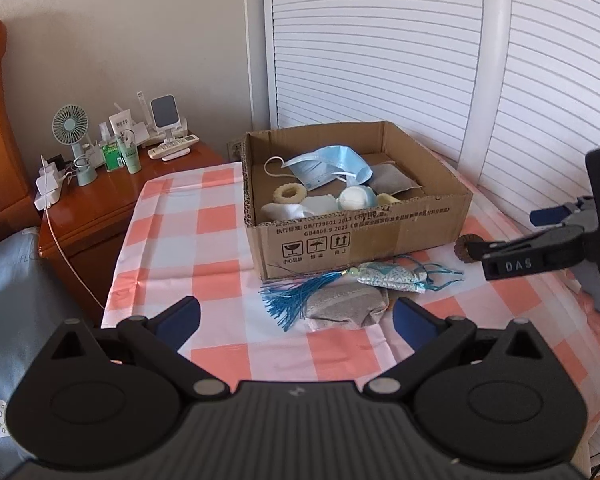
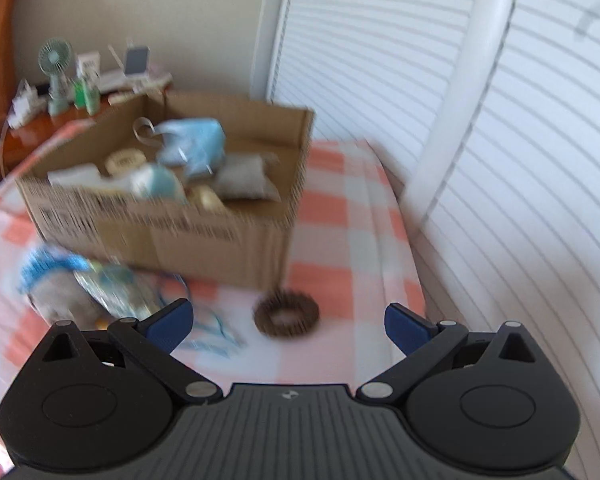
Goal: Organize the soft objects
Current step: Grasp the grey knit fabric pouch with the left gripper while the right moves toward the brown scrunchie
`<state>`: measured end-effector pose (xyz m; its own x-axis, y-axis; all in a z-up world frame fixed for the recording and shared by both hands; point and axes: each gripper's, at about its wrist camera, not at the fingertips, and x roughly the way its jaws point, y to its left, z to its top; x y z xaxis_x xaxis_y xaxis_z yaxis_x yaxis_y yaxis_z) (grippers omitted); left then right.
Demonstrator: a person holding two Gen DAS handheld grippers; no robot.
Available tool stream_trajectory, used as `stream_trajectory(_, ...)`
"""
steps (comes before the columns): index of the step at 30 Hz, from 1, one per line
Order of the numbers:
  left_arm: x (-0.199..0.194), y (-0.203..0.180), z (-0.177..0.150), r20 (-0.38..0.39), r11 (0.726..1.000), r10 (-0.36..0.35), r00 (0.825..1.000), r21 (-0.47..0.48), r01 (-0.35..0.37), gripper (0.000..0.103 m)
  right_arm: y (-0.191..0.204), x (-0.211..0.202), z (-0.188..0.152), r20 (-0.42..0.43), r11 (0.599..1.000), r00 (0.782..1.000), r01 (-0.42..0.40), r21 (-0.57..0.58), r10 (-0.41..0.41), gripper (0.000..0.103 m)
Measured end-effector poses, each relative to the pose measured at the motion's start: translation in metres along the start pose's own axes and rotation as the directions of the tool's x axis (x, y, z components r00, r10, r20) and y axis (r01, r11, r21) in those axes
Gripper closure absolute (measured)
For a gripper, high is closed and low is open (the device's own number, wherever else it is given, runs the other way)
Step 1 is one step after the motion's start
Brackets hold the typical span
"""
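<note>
Sachet [image 1: 388, 276] lies flat before box [image 1: 364, 236], long axis left-right, tassel leftward. Left gripper [image 1: 296, 314] and right gripper [image 2: 288, 320]: fingers apart, empty.

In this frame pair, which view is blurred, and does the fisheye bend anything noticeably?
Left wrist view: sharp, print on the brown cardboard box legible; white slatted shutter doors bow outward from fisheye distortion. Right wrist view: motion-blurred, box lettering smeared and the blue tasselled sachet streaked, though the brown bristly ring and the open right gripper stay fairly crisp.
</note>
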<state>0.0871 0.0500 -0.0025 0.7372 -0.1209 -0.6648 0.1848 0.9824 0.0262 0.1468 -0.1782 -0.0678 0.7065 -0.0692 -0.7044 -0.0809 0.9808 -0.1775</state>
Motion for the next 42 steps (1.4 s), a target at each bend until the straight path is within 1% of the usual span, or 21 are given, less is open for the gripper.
stream_trajectory(2,0.007,-0.002,-0.001,-0.018,1.000,-0.011,1.000,-0.001,0.010,0.001,-0.002,0.007,-0.014,-0.034,1.000,0.999,0.004,0.012,-0.004,0.000)
stream_trajectory(6,0.020,-0.006,-0.004,-0.060,1.000,-0.020,0.998,0.000,0.020,0.001,-0.008,0.015,-0.033,-0.069,0.999,0.998,-0.014,0.037,0.016,0.000)
stream_trajectory(10,0.032,-0.012,-0.005,-0.089,1.000,-0.026,0.996,0.009,0.027,0.001,-0.011,0.029,-0.036,-0.093,1.000,0.996,0.003,0.030,0.000,0.000)
stream_trajectory(14,0.047,-0.017,-0.007,-0.127,0.999,-0.041,0.991,0.007,0.042,0.001,-0.019,0.040,-0.032,-0.078,0.998,0.996,-0.033,0.060,0.038,0.000)
stream_trajectory(20,0.077,-0.024,-0.009,-0.196,0.997,-0.074,0.978,0.011,0.078,0.001,-0.023,0.056,-0.020,-0.066,0.995,0.995,-0.066,0.080,0.072,0.000)
stream_trajectory(27,0.115,-0.026,-0.018,-0.275,0.991,-0.134,0.952,-0.053,0.124,0.001,-0.027,0.062,-0.017,-0.063,0.991,0.993,-0.097,0.094,0.103,0.000)
stream_trajectory(28,0.115,-0.027,-0.019,-0.255,0.992,-0.123,0.959,-0.047,0.115,0.001,-0.027,0.062,-0.017,-0.062,0.991,0.993,-0.098,0.095,0.104,0.000)
stream_trajectory(33,0.120,-0.030,-0.016,-0.224,0.992,-0.121,0.967,-0.052,0.112,0.001,-0.027,0.061,-0.019,-0.050,0.990,0.993,-0.099,0.097,0.104,0.000)
stream_trajectory(35,0.123,-0.029,-0.013,-0.215,0.991,-0.130,0.968,-0.062,0.120,0.001,-0.027,0.061,-0.020,-0.045,0.990,0.994,-0.098,0.097,0.103,0.000)
stream_trajectory(38,0.128,-0.022,-0.007,-0.191,0.982,-0.168,0.967,-0.121,0.147,0.002,-0.027,0.060,-0.021,-0.039,0.990,0.994,-0.097,0.098,0.101,0.000)
stream_trajectory(40,0.130,-0.020,-0.004,-0.180,0.976,-0.181,0.967,-0.150,0.155,0.005,-0.027,0.060,-0.021,-0.034,0.990,0.994,-0.095,0.099,0.099,0.000)
stream_trajectory(41,0.130,-0.020,-0.003,-0.176,0.977,-0.176,0.969,-0.153,0.150,0.010,-0.027,0.059,-0.022,-0.031,0.991,0.995,-0.094,0.100,0.098,0.000)
stream_trajectory(42,0.130,-0.021,-0.002,-0.170,0.979,-0.163,0.972,-0.147,0.138,0.018,-0.027,0.059,-0.022,-0.028,0.991,0.995,-0.093,0.100,0.097,0.000)
